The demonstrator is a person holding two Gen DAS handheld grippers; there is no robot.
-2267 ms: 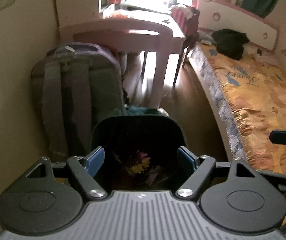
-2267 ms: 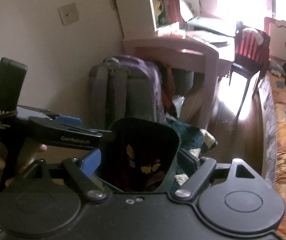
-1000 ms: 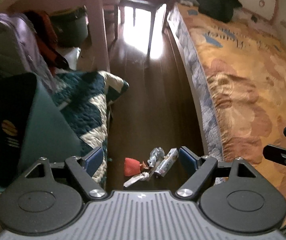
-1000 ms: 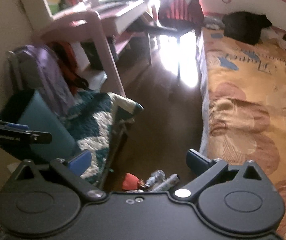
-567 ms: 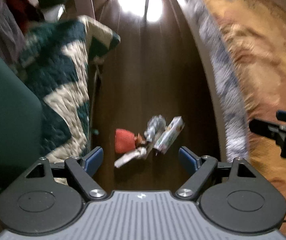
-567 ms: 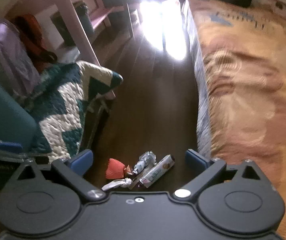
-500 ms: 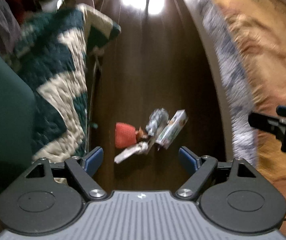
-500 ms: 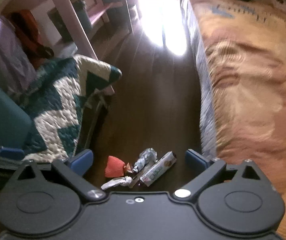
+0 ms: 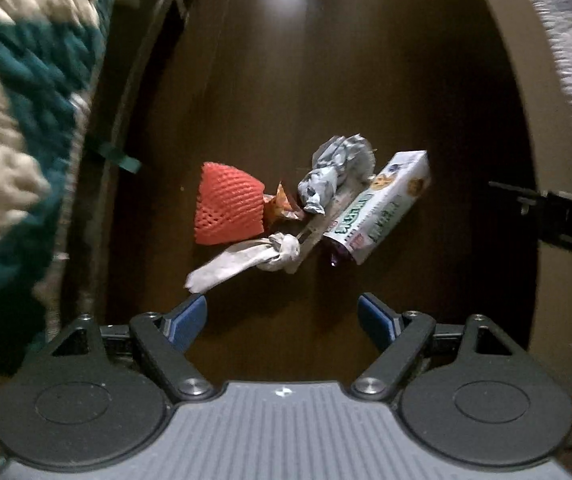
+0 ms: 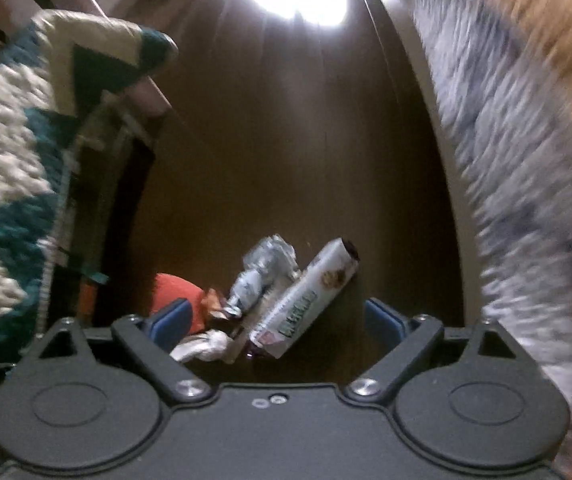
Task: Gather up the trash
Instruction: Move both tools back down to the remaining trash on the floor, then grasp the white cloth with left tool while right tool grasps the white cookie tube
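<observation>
A small heap of trash lies on the dark wood floor: a red foam net (image 9: 227,210), a crumpled silver wrapper (image 9: 332,174), a white twisted paper (image 9: 245,260) and a white-green biscuit box (image 9: 380,210). My left gripper (image 9: 281,316) is open, just above and short of the heap. My right gripper (image 10: 275,318) is open and low over the floor, with the biscuit box (image 10: 306,304), the silver wrapper (image 10: 263,270) and the white paper (image 10: 201,348) lying between its fingers. The red net (image 10: 173,292) is partly behind its left finger.
A teal and cream quilt (image 9: 9,128) hangs on the left, also in the right wrist view (image 10: 13,152). The bed edge with its grey fringe (image 10: 506,168) runs along the right. The other gripper's black body (image 9: 566,224) shows at the right edge.
Both grippers have swung away from the dark bin and dropped toward the trash heap on the floor. The heap now looks much larger and closer. Both stay open.
</observation>
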